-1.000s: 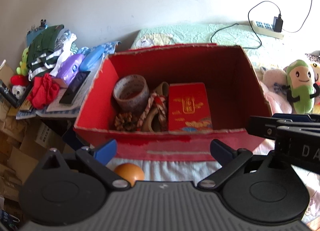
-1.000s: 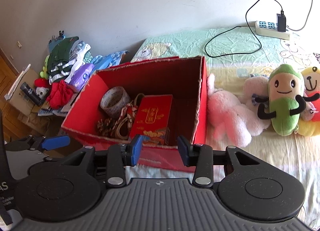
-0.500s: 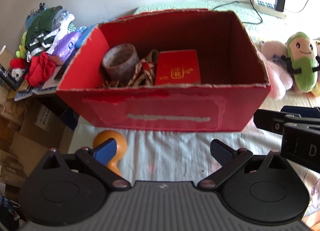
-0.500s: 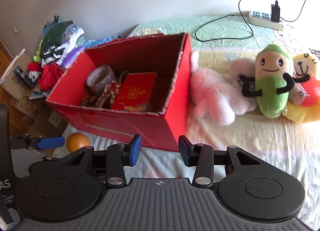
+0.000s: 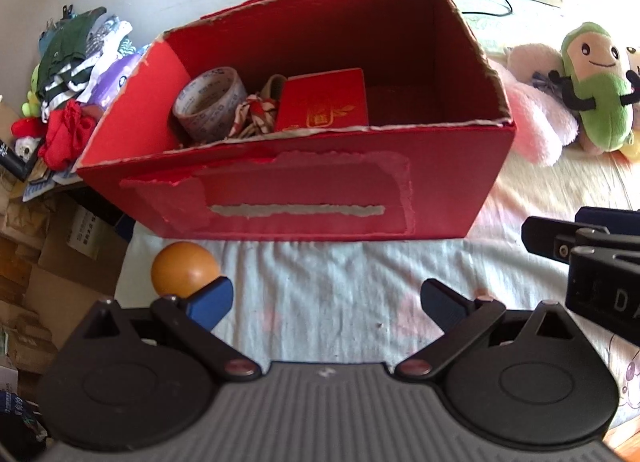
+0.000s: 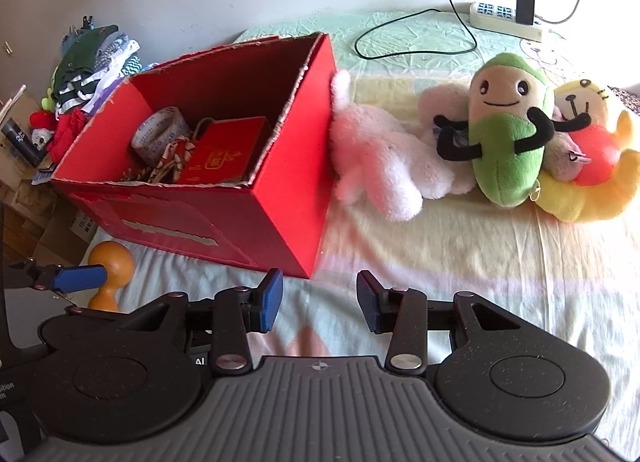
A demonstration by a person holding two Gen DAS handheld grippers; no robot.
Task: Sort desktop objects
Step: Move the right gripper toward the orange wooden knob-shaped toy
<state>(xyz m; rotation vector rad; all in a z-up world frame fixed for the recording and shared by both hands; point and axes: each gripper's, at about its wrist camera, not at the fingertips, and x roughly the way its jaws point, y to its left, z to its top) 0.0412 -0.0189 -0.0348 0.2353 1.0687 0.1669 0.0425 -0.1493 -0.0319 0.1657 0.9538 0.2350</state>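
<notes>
The left tool hangs wide open with nothing between its blue pads, low over the pale sheet of the bed; the right tool is also open and empty, its gap narrower. At 12 o'clock from the left tool stands the red cardboard box, its front face torn and taped; inside, toward 11 o'clock, lie a roll of tape, a tangle of patterned cord and a red packet with gold print leaning against the rest. An orange wooden piece with a round head rests on the sheet just in front of the box's left corner, at 10 o'clock of the left tool and touching its left pad in the picture (real contact cannot be told); the right wrist view shows it has a narrower stem below the ball. At 1 to 2 o'clock of the right tool lie a pink plush, a green plush and a yellow plush side by side; a power strip sits beyond them near the wall.
</notes>
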